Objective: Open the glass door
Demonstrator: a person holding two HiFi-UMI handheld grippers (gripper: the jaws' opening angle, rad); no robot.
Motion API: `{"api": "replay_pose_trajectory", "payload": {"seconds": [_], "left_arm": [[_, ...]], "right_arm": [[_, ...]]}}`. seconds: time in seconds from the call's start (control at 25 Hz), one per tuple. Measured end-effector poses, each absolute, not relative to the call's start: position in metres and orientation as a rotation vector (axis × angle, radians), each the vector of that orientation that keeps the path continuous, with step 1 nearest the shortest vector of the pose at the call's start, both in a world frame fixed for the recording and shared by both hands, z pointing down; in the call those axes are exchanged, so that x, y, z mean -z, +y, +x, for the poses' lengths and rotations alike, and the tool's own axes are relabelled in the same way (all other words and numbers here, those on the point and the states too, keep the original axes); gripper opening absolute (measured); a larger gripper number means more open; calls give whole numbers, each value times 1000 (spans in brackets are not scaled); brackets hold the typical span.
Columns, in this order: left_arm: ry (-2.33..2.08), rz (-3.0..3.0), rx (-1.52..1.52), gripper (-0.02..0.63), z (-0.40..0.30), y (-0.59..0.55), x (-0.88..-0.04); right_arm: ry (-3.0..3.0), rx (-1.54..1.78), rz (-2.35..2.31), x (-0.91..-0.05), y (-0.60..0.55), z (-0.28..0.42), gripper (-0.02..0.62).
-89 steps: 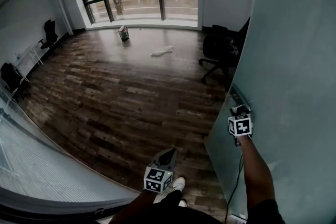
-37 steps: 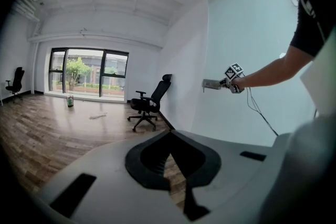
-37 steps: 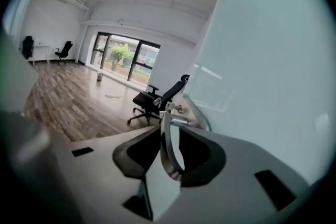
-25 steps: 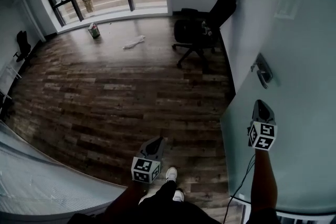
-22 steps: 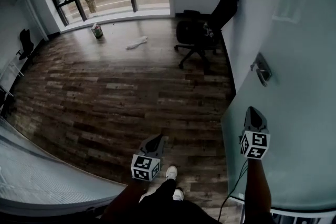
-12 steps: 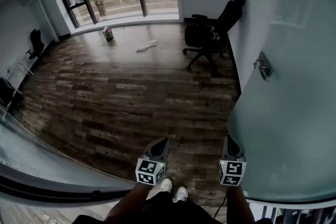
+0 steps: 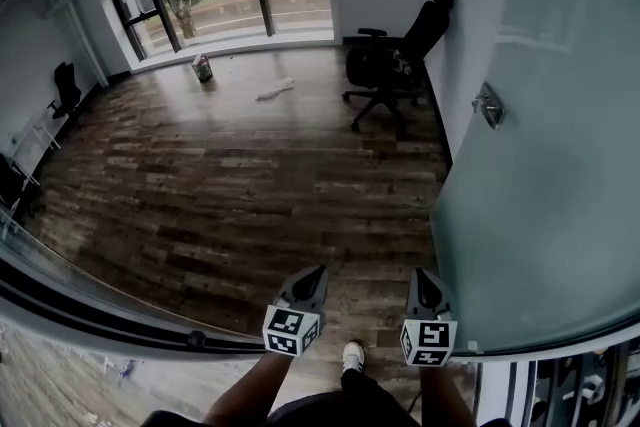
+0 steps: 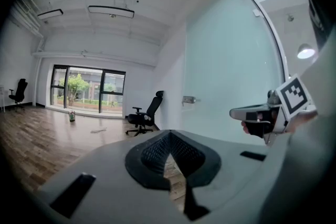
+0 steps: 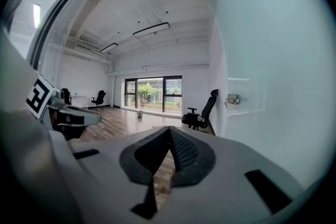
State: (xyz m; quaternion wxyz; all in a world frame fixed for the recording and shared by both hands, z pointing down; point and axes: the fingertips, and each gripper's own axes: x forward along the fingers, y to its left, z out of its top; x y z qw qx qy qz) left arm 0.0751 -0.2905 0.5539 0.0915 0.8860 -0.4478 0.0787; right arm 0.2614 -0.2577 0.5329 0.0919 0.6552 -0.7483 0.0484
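Observation:
The frosted glass door (image 7: 560,165) fills the right side of the head view, swung into the room, with its metal handle (image 7: 488,106) far ahead of both grippers. My right gripper (image 7: 419,273) is shut on nothing, low in the view and just left of the door's lower edge, not touching it. Beside it, my left gripper (image 7: 314,270) is also shut and empty. The left gripper view has its own jaws (image 8: 169,134) meeting at the tip, the door (image 8: 231,76), the handle (image 8: 189,99) and the right gripper (image 8: 262,113). The right gripper view shows its closed jaws (image 9: 169,128), the door (image 9: 273,60) and the handle (image 9: 233,98).
A black office chair (image 7: 395,65) stands against the wall beyond the door. A dark floor track (image 7: 120,310) curves across the bottom left. On the wooden floor lie a green bucket (image 7: 203,67) and a white cloth (image 7: 275,90). Another chair (image 7: 68,85) stands far left.
My right gripper left the door handle and came back and down beside the left one. Both grippers and the view drew back from the room; the floor track now shows.

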Motion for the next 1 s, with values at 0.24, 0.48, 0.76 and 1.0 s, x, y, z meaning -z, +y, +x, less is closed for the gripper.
{"api": "replay_pose_trajectory", "payload": {"seconds": [0.24,0.48,0.76,1.0], "left_arm": [[-1310,2654,-211,-3,37,-186,-558],[-1302,2649,-220,-3,5,-85,-568],[-1307,2620,-172,-3,2,-3,-548],[-1310,2647,-169,-3,39,63,-542]], "right_arm": [[-2192,-125,1957,-539,-152,215,15],[-2193,-89,1947,-546,-50,182,15],[-2221,-57,1946,-523,30,171,15],[-2246,-14,1942,-524,89,193,15]]}}
